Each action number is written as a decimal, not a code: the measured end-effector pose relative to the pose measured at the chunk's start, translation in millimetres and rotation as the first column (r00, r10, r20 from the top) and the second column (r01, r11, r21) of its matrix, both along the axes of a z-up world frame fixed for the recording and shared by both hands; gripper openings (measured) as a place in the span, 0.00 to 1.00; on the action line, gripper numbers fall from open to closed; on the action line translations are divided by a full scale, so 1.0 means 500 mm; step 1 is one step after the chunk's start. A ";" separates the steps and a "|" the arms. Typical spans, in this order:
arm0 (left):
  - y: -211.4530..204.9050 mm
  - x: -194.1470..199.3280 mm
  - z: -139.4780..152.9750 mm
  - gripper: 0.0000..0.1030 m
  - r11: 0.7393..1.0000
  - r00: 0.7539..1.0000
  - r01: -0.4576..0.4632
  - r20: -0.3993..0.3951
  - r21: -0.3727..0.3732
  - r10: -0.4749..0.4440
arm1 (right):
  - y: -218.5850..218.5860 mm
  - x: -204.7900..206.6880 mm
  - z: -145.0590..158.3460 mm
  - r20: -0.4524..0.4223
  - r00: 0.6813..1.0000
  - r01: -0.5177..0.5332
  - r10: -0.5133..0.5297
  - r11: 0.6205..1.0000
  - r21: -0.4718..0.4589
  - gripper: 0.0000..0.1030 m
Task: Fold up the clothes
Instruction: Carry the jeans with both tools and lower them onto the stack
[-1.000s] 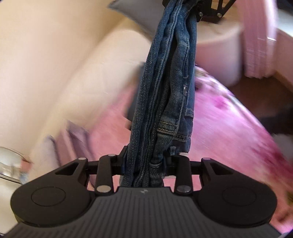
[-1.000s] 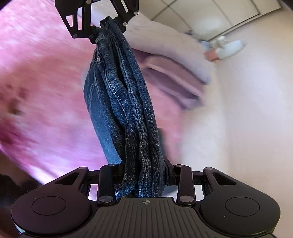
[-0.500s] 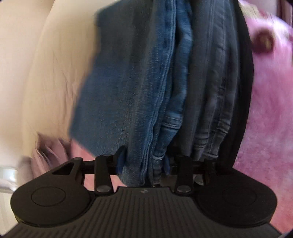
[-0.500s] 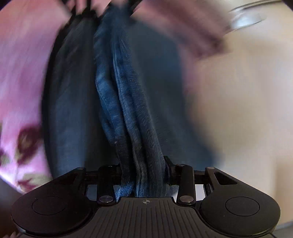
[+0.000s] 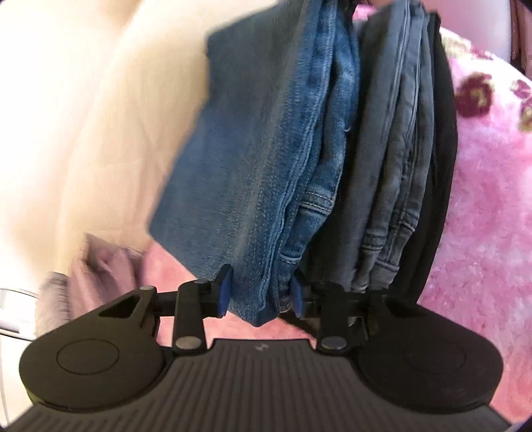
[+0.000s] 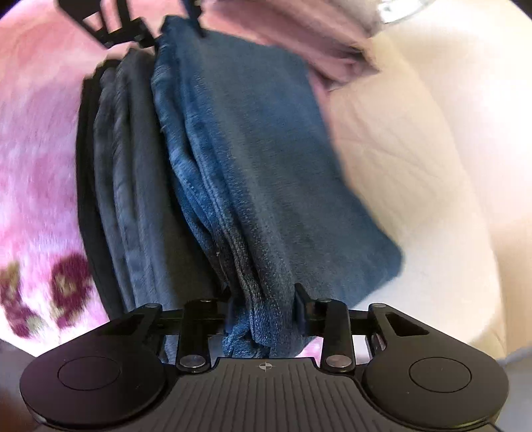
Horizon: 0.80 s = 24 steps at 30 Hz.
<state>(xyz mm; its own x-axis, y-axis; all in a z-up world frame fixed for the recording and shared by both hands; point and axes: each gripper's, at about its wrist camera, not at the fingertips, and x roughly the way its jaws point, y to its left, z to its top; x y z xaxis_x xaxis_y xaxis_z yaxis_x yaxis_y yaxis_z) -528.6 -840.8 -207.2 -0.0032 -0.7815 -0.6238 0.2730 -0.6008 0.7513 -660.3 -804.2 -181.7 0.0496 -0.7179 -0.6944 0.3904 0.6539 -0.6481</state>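
Folded blue jeans lie on top of a stack of folded clothes: grey jeans and a black garment. My left gripper has its jaws parted, with the jeans' end lying loosely between the blue pads. In the right wrist view the blue jeans run away from my right gripper, which pinches their other end. The left gripper shows at the far end there. The grey jeans sit to the left.
The stack rests on a pink floral blanket, which also shows in the right wrist view. A cream cushion or sofa back stands beside it. A folded pink-mauve garment lies beyond the jeans.
The jeans came down from hanging stretched between the grippers onto the stack. The left gripper's jaws have widened around the jeans' end.
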 end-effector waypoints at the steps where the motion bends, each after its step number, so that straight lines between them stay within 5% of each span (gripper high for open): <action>1: 0.015 0.006 0.011 0.29 1.000 1.000 0.002 -0.006 -0.016 -0.002 | 0.014 0.002 0.007 0.007 1.000 0.000 0.000 1.000 -0.001 0.31; 9: 0.011 0.009 -0.061 0.29 1.000 1.000 -0.013 0.019 0.022 0.012 | 0.042 0.009 -0.048 -0.058 0.997 -0.039 0.042 0.998 0.042 0.34; 14: 0.051 0.033 -0.043 0.31 0.999 0.999 -0.019 0.033 0.035 0.018 | 0.099 -0.002 -0.038 -0.107 0.993 -0.047 0.049 0.999 0.013 0.37; 18: 0.084 0.098 0.016 0.32 0.988 0.995 -0.083 -0.039 0.130 0.089 | 0.126 -0.010 -0.003 -0.082 0.997 0.004 -0.001 0.999 0.044 0.38; 21: 0.069 0.157 0.078 0.32 0.956 0.967 -0.188 -0.130 0.227 0.221 | 0.149 -0.039 0.030 -0.054 0.995 0.093 -0.087 0.990 0.103 0.38; 24: 0.046 0.210 0.136 0.32 0.922 0.907 -0.292 -0.233 0.253 0.351 | 0.134 -0.084 0.081 0.025 0.977 0.208 -0.213 0.969 0.135 0.38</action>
<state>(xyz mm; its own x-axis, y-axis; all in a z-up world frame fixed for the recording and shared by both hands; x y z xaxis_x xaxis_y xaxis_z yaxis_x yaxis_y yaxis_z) -423.5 -817.7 -139.1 0.0360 -0.6211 -0.7829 0.6515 -0.5795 0.4897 -702.1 -737.3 -141.3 -0.0643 -0.6177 -0.7838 0.5516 0.6326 -0.5437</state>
